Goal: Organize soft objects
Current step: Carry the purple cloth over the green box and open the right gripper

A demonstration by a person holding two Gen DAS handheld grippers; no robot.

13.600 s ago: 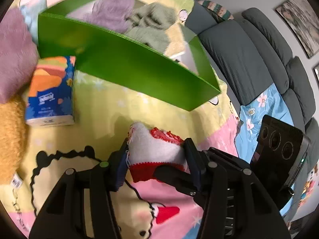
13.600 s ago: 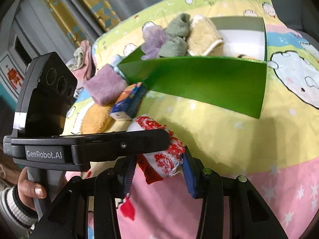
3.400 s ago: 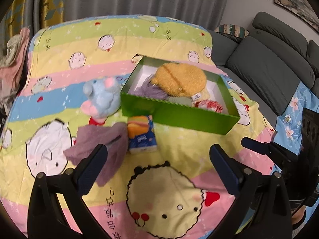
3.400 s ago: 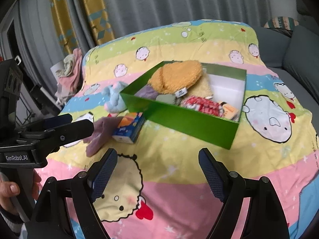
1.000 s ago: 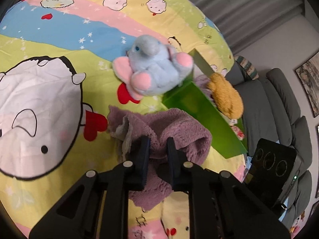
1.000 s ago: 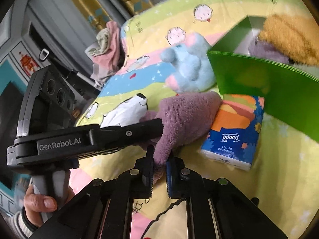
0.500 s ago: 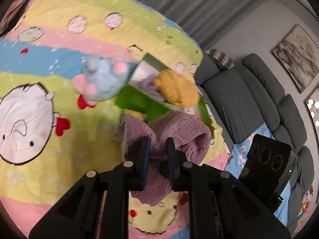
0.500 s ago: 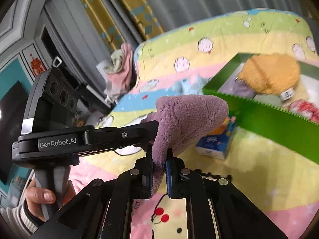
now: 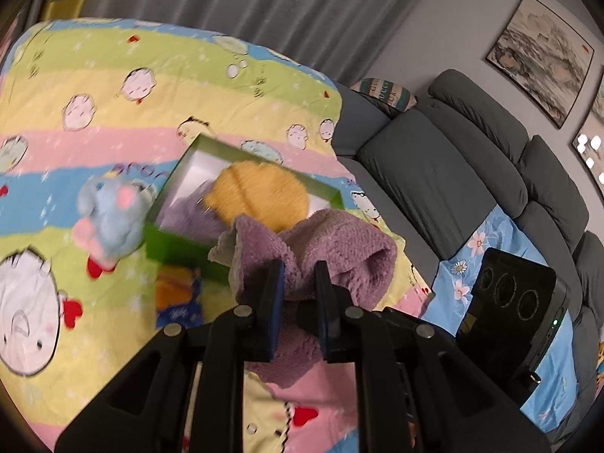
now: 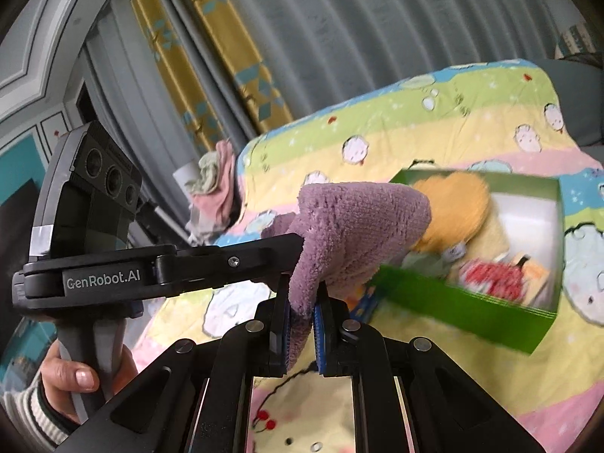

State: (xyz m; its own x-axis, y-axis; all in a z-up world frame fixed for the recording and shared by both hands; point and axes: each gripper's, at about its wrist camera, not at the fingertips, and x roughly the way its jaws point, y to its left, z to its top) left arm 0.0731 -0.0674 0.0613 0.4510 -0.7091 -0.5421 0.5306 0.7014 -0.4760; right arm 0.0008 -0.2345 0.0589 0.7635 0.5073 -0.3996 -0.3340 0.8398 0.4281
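Note:
A fuzzy purple towel (image 9: 332, 249) hangs in the air between both grippers, above the cartoon blanket (image 9: 94, 75). My left gripper (image 9: 298, 287) is shut on one part of it. My right gripper (image 10: 302, 309) is shut on another part of the towel (image 10: 358, 226). Beyond the towel sits the green box (image 9: 170, 241), holding an orange plush (image 9: 260, 196), a purple cloth and other soft items. The box also shows in the right wrist view (image 10: 472, 313), with a red-and-white knit piece (image 10: 490, 275) inside.
A blue elephant plush (image 9: 109, 215) lies left of the box. A tissue pack (image 9: 177, 294) lies in front of it. A grey sofa (image 9: 453, 173) stands to the right. Clothes (image 10: 215, 177) are piled past the blanket's far edge.
Both grippers have raised the purple towel higher off the blanket and carried it toward the green box. The box now sits just behind the towel.

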